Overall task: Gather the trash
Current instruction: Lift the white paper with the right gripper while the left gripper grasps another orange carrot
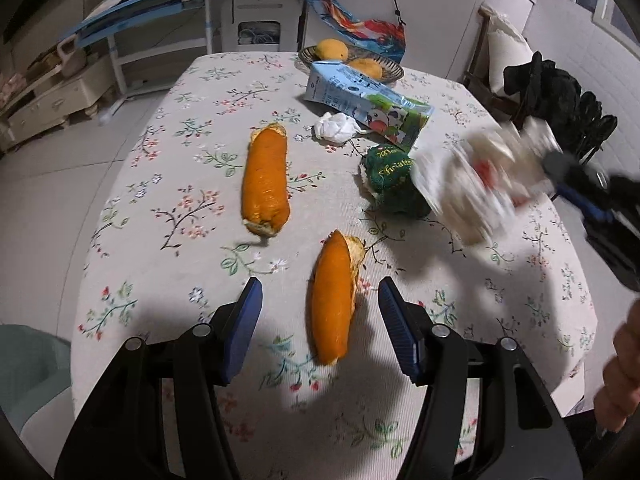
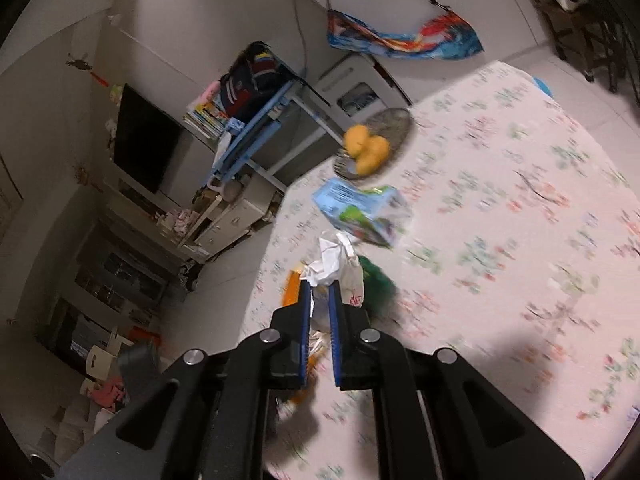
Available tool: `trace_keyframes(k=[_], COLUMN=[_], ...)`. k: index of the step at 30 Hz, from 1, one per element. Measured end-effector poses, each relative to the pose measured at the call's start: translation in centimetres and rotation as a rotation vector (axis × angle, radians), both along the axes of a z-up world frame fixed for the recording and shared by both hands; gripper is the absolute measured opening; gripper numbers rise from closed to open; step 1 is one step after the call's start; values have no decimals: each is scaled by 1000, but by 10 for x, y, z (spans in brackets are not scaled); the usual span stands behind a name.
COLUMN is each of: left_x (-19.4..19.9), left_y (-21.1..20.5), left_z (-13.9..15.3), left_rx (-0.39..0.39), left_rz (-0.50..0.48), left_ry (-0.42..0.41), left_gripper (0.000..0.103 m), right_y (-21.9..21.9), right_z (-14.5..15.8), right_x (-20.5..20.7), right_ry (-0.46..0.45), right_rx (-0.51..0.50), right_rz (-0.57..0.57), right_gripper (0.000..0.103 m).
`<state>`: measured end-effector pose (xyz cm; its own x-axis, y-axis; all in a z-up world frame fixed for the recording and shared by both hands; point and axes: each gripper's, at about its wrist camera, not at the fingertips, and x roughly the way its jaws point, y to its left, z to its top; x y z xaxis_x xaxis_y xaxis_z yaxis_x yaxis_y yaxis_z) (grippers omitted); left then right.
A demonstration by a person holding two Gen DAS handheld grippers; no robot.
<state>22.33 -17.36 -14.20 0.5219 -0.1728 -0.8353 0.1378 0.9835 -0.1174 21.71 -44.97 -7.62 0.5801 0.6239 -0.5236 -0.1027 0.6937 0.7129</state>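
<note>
On tablecloth (image 1: 168, 168): left tool (image 1: 320, 304) agape; right tool (image 2: 319, 292) pinching wrapper (image 2: 328, 264) (green pouch (image 1: 394, 180) reads "Christmas").

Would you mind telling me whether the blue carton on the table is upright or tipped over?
Tipped over: the blue carton lies on its side.

The tablecloth (image 1: 168, 168) is matt woven cloth. The milk carton (image 1: 368, 100) is glossy printed card. The tissue (image 1: 334, 127) is crumpled paper.
</note>
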Motion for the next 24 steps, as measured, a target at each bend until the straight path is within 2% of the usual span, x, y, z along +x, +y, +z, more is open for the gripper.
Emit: trace_keyframes(k=[5, 8, 10, 11, 12, 13, 17, 19, 22, 24], left_x=[4, 4, 3, 3, 3, 3, 1, -2, -5, -8], left_y=[-9, -14, -16, -16, -16, -15, -14, -13, -11, -8], left_z=[-5, -6, -6, -5, -5, -5, -4, -3, 3, 6], left_rx=[32, 49, 64, 62, 60, 59, 37, 25, 6, -6], left_rz=[-12, -20, -26, -30, -34, -36, -45, -49, -48, -46], left_ry=[-4, -17, -26, -26, -25, -26, -26, -32, -47, -54], left_gripper=[57, 47, 37, 29, 25, 23, 18, 17, 17, 17], right_y=[-12, -12, -13, -12, -12, -11, 0, 4, 4, 3], right_z=[-17, -24, -28, -31, -33, -36, -48, -52, -51, -44], right_x=[-9, -8, -8, -8, -8, -7, -4, -3, -5, -8], right_ry=[62, 97, 107, 114, 119, 122, 144, 138, 123, 102], right_rx=[-31, -60, -74, -80, -84, -89, -115, -125, -129, -131], right_rz=[8, 15, 6, -1, -9, -16, -3, 6, 2, -2], right_gripper=[10, 10, 18, 23, 39, 45, 43, 26, 18, 16])
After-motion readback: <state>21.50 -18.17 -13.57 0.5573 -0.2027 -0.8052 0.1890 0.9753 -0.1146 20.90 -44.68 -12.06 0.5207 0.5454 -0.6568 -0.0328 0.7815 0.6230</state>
